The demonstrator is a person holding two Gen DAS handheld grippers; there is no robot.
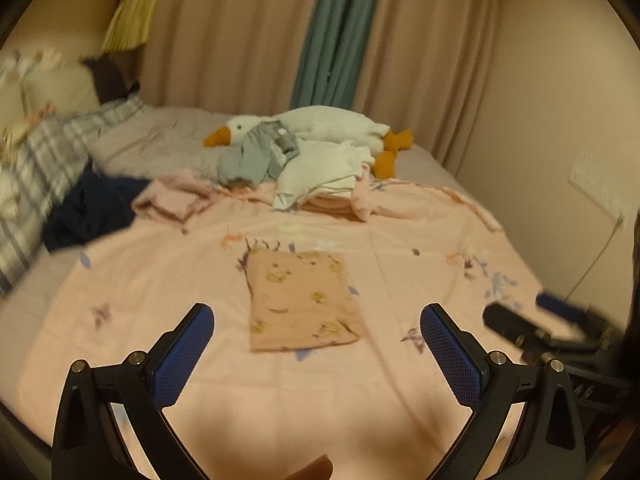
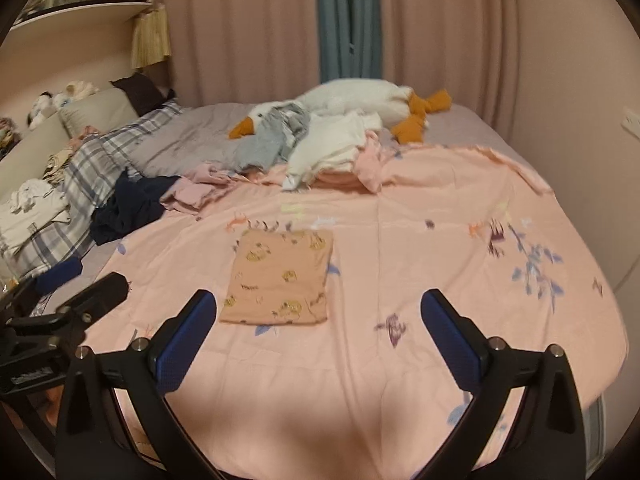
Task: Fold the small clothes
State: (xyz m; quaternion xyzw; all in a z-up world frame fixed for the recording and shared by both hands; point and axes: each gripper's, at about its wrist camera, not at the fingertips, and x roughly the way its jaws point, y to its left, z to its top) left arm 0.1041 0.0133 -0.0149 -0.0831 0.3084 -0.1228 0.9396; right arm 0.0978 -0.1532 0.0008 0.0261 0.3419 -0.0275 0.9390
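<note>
A small peach garment with yellow prints (image 1: 302, 300) lies folded into a flat rectangle on the pink bedspread (image 1: 160, 280); it also shows in the right wrist view (image 2: 280, 278). My left gripper (image 1: 316, 316) is open and empty, hovering just in front of the folded piece. My right gripper (image 2: 316, 304) is open and empty, a little to the right of it. The right gripper shows at the right edge of the left wrist view (image 1: 536, 320), and the left gripper at the left edge of the right wrist view (image 2: 68, 304).
A heap of unfolded clothes lies farther back: white (image 2: 332, 148), grey (image 2: 272, 136), pink (image 2: 196, 190) and dark navy (image 2: 128, 204) pieces. A white plush goose (image 2: 360, 98) lies behind them. Plaid bedding and pillows (image 2: 96, 160) are at the left, curtains behind, a wall at the right.
</note>
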